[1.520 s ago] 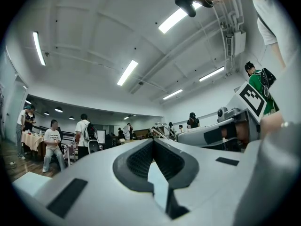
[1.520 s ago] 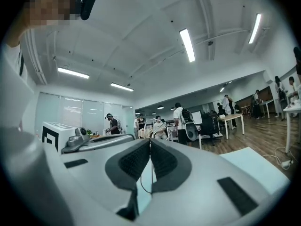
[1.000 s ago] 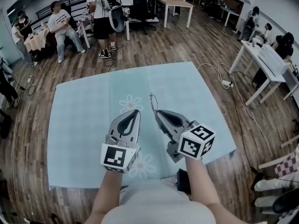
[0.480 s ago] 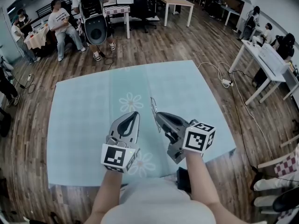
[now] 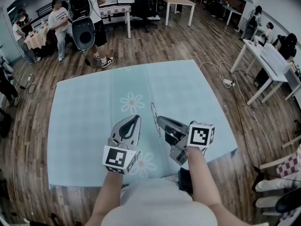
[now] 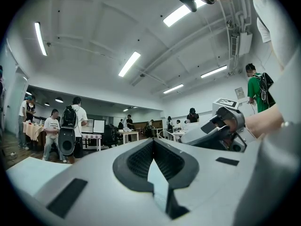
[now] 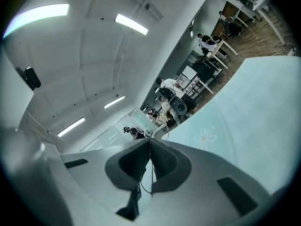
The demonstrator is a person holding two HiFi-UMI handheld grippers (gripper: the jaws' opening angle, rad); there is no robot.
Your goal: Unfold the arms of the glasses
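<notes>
Wire glasses [image 5: 153, 113] lower, right gripper [image 5: 158, 120] rolled

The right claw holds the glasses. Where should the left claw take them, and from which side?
Probably the thin wire part of the glasses that stands out beyond the right claw, coming from the side of the left claw. The left claw is shut and empty, so it must open first.
</notes>
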